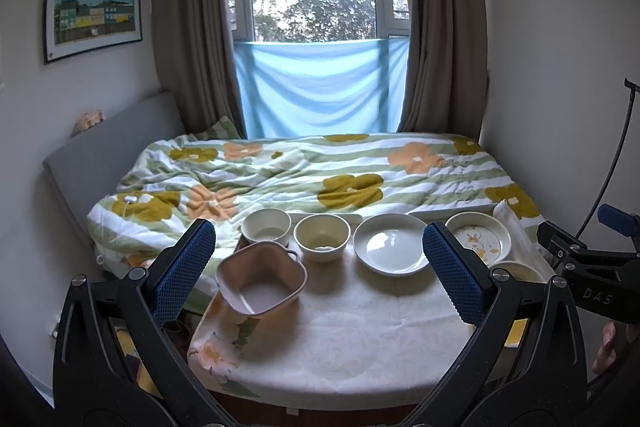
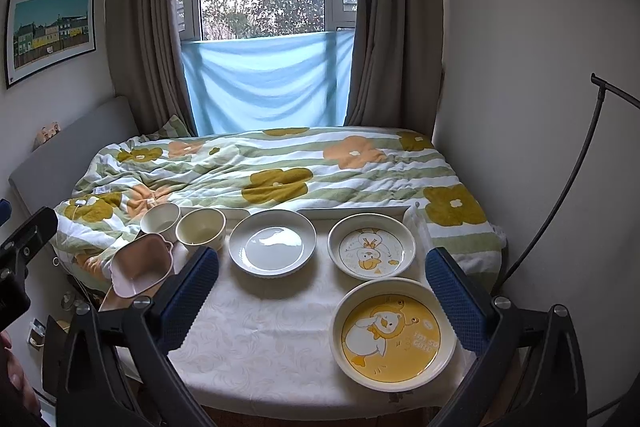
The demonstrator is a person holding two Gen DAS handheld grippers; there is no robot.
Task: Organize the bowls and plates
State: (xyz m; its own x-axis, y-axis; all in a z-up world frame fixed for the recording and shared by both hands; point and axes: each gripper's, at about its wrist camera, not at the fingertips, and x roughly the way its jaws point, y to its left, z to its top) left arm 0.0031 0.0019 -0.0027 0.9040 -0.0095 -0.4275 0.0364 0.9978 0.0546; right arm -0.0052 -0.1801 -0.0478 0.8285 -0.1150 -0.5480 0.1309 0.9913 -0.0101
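Observation:
A small table (image 1: pixel 340 327) with a white cloth holds the dishes. In the left wrist view: a pink square bowl (image 1: pixel 262 281), a white bowl (image 1: pixel 267 225), a cream bowl (image 1: pixel 322 237), a plain white plate (image 1: pixel 394 249) and a duck-print plate (image 1: pixel 480 237). My left gripper (image 1: pixel 318 267) is open and empty, held above the table. In the right wrist view: the pink bowl (image 2: pixel 142 263), white bowl (image 2: pixel 161 219), cream bowl (image 2: pixel 201 229), white plate (image 2: pixel 273 247), duck plate (image 2: pixel 372 245) and a yellow duck plate (image 2: pixel 392 333). My right gripper (image 2: pixel 322 291) is open and empty.
A bed with a flowered quilt (image 1: pixel 320 175) lies right behind the table. A window with curtains and a blue cloth (image 1: pixel 320 87) is at the back. A black stand (image 2: pixel 576 179) leans by the right wall. The other gripper shows at the right edge (image 1: pixel 592 267).

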